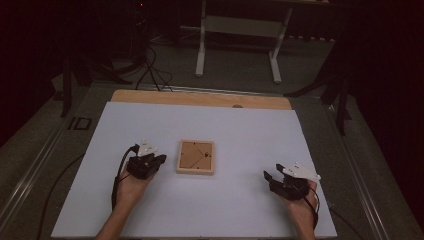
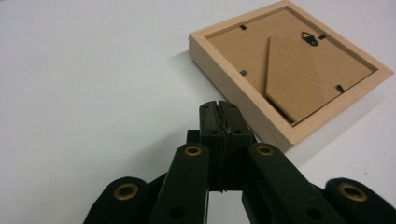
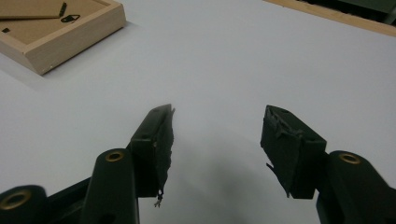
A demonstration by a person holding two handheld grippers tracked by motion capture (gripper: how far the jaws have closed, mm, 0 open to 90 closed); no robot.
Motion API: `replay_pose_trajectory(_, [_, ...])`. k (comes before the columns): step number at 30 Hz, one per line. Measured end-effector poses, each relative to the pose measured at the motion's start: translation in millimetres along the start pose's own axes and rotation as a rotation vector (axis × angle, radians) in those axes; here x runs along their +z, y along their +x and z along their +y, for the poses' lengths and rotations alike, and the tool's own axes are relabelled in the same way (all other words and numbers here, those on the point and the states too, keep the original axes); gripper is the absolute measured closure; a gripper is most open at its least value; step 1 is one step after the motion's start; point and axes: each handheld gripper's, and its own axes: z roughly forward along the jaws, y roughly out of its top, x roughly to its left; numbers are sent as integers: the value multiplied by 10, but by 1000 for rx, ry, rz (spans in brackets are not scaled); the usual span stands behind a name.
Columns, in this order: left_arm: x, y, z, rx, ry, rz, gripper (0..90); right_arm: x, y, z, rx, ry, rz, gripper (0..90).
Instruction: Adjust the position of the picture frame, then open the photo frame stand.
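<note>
The wide, pale blue-white surface point(image 1: 235, 210) lies in front of me, with a strip of bare light wood along its far edge and dark floor beyond. Near its middle, face down and flat, lies the small rectangular picture frame of pale unfinished wood point(image 1: 195, 157), its brown fibreboard backing and folded easel stand turned up, a little black hanging hook near one edge.

My left hand-held gripper point(image 2: 218, 108) sits just beside the frame's near left side, close to its corner but not touching it. Its jaws are pressed fully together with nothing between them. My right hand-held gripper point(image 3: 217, 126) rests well apart from the frame, off toward the right of the surface, its jaws spread wide and empty above bare surface.

I judge the frame light and stiff, with a hard wooden rim that should take a firm pinch without slipping much. The backing looks thin and is held by small tabs, so I would not press or pry there, and any glass underneath would be fragile. The best hold seems across one side rail, from the outer edge to the inner lip, after tilting that edge up.
</note>
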Motion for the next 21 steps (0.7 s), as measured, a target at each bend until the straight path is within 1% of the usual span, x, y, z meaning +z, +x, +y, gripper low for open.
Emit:
replay_pose_trajectory(2, [-13,-50,11,10,-15,-9,895,12,15,3,-7,5,3,434])
replay_pose_trajectory(5, [-5,-104,26,24,-18,-18,895,22,29,6,-13,7,4,433])
replay_pose_trajectory(6, [-5,-104,26,24,-18,-18,894,22,29,6,-13,7,4,433])
replay_pose_trajectory(7, [16,-149,38,30,-22,-28,894,23,30,6,-15,7,4,434])
replay_pose_trajectory(10, [53,-205,49,48,-16,-40,894,32,28,7,-19,12,5,434])
replay_pose_trajectory(11, [68,-232,51,47,-16,-45,894,33,30,8,-19,13,6,434])
replay_pose_trajectory(14, [90,-274,62,65,-14,-52,893,35,45,18,-24,8,10,434])
replay_pose_trajectory(18, [108,-302,77,67,-18,-61,882,39,64,22,-30,11,15,434])
replay_pose_trajectory(21, [127,-320,86,66,-29,-60,819,43,75,28,-31,7,20,434])
